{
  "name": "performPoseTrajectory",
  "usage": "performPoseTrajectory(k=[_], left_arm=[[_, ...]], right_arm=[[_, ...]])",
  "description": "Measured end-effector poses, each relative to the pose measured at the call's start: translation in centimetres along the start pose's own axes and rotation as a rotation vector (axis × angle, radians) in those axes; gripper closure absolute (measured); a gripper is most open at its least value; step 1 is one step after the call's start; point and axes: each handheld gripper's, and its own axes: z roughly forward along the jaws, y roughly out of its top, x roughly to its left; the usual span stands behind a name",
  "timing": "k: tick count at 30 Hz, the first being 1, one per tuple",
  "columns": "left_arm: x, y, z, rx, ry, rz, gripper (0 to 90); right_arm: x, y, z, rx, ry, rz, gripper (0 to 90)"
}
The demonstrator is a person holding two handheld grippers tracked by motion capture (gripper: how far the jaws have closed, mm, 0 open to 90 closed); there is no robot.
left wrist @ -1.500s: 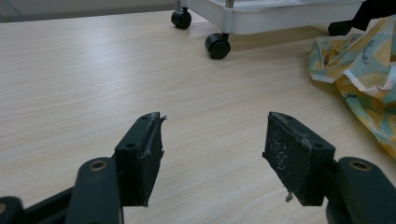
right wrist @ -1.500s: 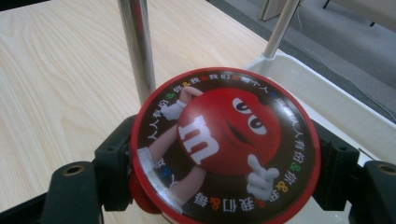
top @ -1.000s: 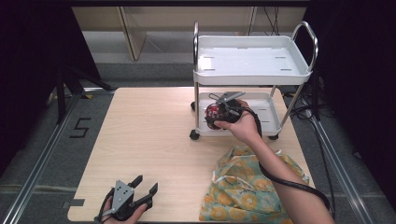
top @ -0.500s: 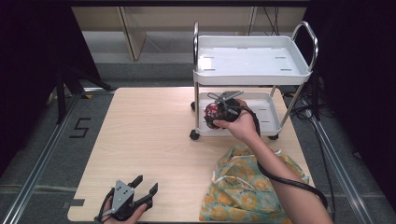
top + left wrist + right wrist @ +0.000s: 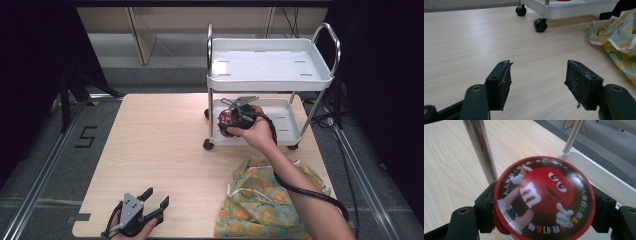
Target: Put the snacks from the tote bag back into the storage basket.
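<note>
— From above, what are the hands doing?
— The right gripper (image 5: 231, 111) is up at the white trolley (image 5: 270, 80), at the lower shelf's left end, holding a round red candy tin (image 5: 226, 120). The left gripper (image 5: 150, 207) rests near the table's (image 5: 165, 145) front edge, jaws spread. A yellow-patterned cloth bag (image 5: 260, 205) lies under the right forearm.

— And the left gripper's own camera?
— Its pads (image 5: 499, 85) stand wide apart with only bare wood between them. A trolley castor (image 5: 540, 25) sits ahead, the cloth bag (image 5: 619, 37) off to the right.

— The right gripper's camera?
— The jaws press both sides of the tin (image 5: 544, 198), part-closed around it, the lid with its red cartoon candy facing the camera. A chrome trolley post (image 5: 481, 150) stands just behind.
</note>
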Motion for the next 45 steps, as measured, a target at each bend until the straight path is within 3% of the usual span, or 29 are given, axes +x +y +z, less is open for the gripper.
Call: performPoseTrajectory(k=[3,16,18,19,21,24,25,29,30,32,36,41,45], left_arm=[[0.0,0.0,0.0,0.003,0.005,-0.004,36.5],[-0.1,0.0,0.0,0.002,-0.001,-0.001,36.6],[-0.1,-0.1,0.1,-0.015,-0.011,-0.01,36.6],[-0.1,-0.1,0.1,-0.014,-0.011,-0.009,36.6],[-0.1,-0.1,0.1,-0.01,-0.011,-0.005,36.6],[-0.1,0.0,0.1,-0.012,-0.011,-0.009,36.5],[0.0,0.0,0.0,-0.001,-0.008,0.001,36.6],[-0.1,0.0,0.1,-0.01,-0.011,-0.011,36.6],[-0.1,0.0,0.1,-0.012,-0.013,-0.012,36.6],[0.0,0.0,0.0,0.004,-0.008,0.003,36.6],[0.0,0.0,0.1,0.004,-0.011,0.001,36.6],[0.0,0.0,0.1,0.006,-0.012,0.002,36.6],[-0.1,0.0,0.1,0.008,-0.009,0.0,36.6]], right_arm=[[0.0,0.1,0.1,0.004,-0.008,0.018,26.7],[-0.3,-0.1,0.9,0.011,-0.008,0.007,26.6],[-0.2,-0.1,1.1,0.017,-0.012,0.024,26.6],[-0.3,-0.1,1.2,0.01,-0.006,0.004,26.6],[-0.1,0.0,1.3,0.01,-0.007,0.042,26.6],[-0.2,-0.1,1.5,0.012,-0.003,0.031,26.7],[-0.1,-0.1,1.5,0.014,-0.006,0.047,26.6],[-0.5,0.0,1.5,0.022,-0.014,0.017,26.6],[-0.9,0.0,1.5,0.031,-0.031,-0.025,26.7],[-0.8,0.0,1.5,0.028,-0.037,-0.008,26.7],[-0.8,-0.1,1.8,0.033,-0.031,-0.027,26.6],[-0.5,-0.4,2.1,0.036,-0.023,-0.008,26.7],[-0.3,-0.7,2.7,0.041,-0.013,-0.028,26.6]])
